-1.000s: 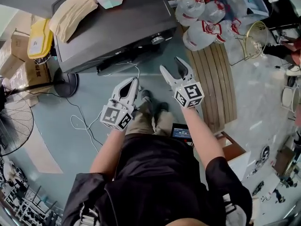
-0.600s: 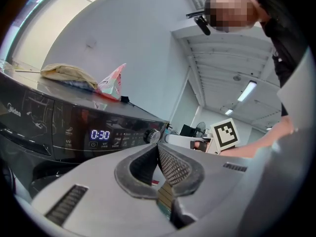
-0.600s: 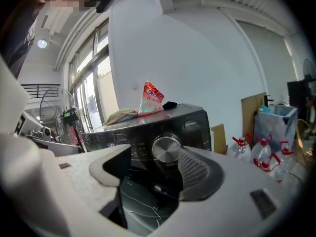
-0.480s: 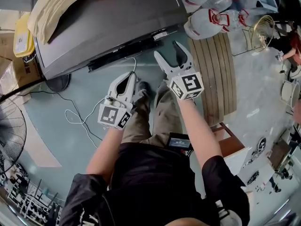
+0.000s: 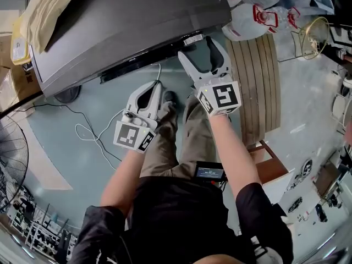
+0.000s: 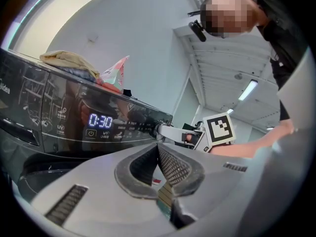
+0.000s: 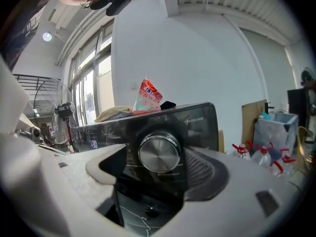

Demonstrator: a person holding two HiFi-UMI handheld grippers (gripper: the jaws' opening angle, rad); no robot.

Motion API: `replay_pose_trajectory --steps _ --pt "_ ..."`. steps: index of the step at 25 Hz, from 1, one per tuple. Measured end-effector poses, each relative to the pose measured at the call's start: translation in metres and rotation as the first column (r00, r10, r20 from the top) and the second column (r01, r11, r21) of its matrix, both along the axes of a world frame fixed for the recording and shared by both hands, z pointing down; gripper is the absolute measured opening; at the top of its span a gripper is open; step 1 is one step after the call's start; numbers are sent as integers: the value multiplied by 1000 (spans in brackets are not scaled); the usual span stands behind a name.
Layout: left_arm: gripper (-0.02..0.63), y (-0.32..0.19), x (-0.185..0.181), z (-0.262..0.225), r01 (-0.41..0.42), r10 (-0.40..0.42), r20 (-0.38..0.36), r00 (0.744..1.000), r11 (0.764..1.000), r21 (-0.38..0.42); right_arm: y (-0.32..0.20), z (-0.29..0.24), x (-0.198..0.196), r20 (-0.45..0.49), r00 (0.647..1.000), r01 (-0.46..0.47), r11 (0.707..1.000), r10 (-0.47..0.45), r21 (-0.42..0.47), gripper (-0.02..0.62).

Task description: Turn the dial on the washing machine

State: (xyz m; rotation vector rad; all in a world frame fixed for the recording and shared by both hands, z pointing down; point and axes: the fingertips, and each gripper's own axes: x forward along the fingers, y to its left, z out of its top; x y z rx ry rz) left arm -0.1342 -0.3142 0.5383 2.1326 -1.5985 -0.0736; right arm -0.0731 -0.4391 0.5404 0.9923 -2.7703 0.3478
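Note:
The dark washing machine [image 5: 126, 21] fills the top of the head view. In the right gripper view its round silver dial [image 7: 159, 153] stands on the glossy front panel [image 7: 197, 122]. My right gripper [image 5: 196, 47] [image 7: 157, 166] is up at that panel. Its jaws are opening, with the dial in the gap between them and neither pad pressing on it. My left gripper [image 5: 155, 86] [image 6: 158, 149] hangs lower and to the left, shut on nothing. From there I see the lit display [image 6: 100, 121] reading 0:30.
A beige cloth [image 5: 49, 10] and a red-and-white pouch [image 7: 148, 97] lie on the machine's lid. A slatted wooden board [image 5: 256, 87] and plastic bottles [image 5: 250, 18] are at the right. A fan [image 5: 11, 147] and a loose cable [image 5: 93, 131] are on the floor at the left.
The person has stepped closer to the machine. My right gripper has moved forward to the front panel and its jaws have spread wider. The left gripper has stayed shut and low.

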Motion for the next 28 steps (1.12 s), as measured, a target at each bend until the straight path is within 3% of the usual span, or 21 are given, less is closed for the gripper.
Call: replay_pose_trajectory --steps 13,21,28 --pt "-5 6 6 16 -17 17 -9 1000 999 -29 -13 10 -1 -10 1000 -21 1000 22 15 337" --pt "-5 9 5 18 -15 14 -7 1000 999 -38 -12 12 -1 0 1000 -24 1000 24 0 279" --pt "-5 13 10 20 -11 10 -16 1000 999 -42 -12 13 1 18 999 -32 999 33 -33 276"
